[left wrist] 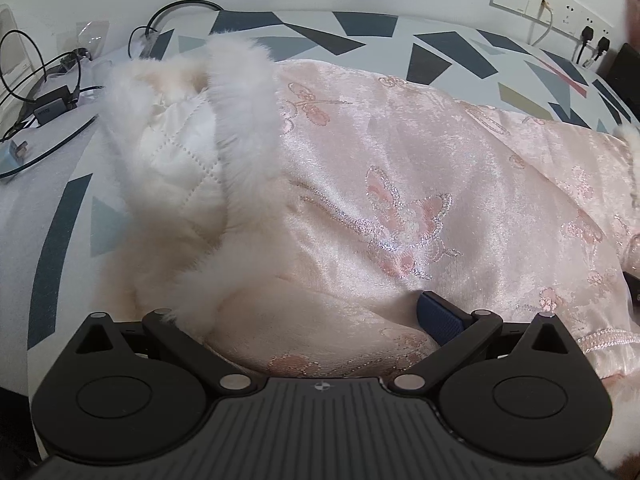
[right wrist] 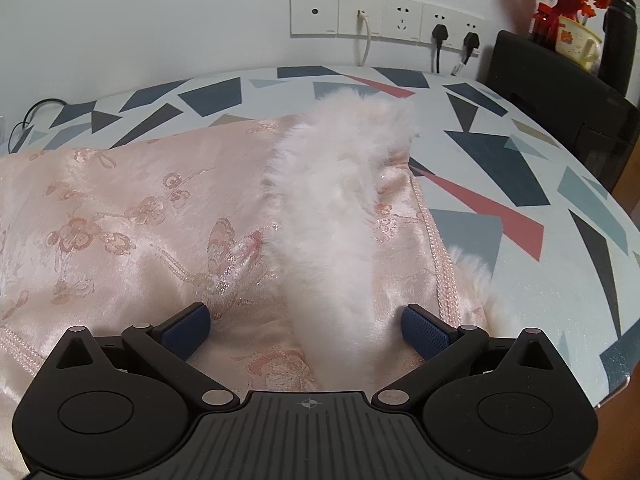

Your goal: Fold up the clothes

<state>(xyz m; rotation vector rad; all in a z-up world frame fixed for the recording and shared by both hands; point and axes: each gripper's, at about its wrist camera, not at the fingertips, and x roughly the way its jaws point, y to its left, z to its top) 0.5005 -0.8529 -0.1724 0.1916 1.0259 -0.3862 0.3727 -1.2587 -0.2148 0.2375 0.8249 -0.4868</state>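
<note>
Jacket (right wrist: 120, 220) between both grippers' wide-spread jaws.

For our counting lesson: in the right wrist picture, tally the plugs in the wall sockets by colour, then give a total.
Black plugs: 2
White plugs: 1
Total: 3
</note>
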